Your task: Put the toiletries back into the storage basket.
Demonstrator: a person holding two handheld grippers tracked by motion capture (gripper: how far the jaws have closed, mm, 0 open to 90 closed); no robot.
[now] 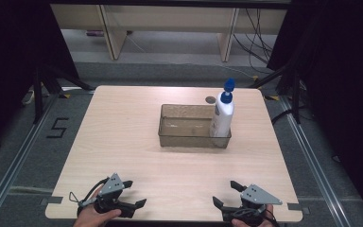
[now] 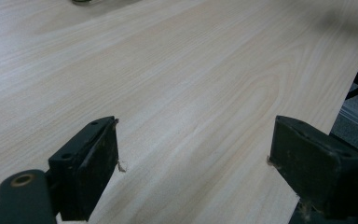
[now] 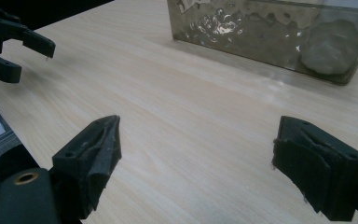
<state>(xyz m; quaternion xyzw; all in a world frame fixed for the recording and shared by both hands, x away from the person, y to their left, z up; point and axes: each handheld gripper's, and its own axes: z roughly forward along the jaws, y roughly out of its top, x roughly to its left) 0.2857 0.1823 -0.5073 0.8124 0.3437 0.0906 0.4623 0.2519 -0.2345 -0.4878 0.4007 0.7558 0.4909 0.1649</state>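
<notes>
Pale wood bench [image 1: 123,137] carries a clear plastic bin [image 1: 189,135]; a lotion bottle [image 1: 222,118] stands upright inside its right end. Left tongs [image 1: 131,194] and right tongs [image 1: 227,194] rest near the bin's front, both released, probably ready.

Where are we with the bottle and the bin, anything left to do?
Looks done: the white pump bottle stands upright in the right end of the clear bin. In hand: nothing; the left gripper and right gripper are open near the table's near edge. Nothing else visibly waits.
</notes>
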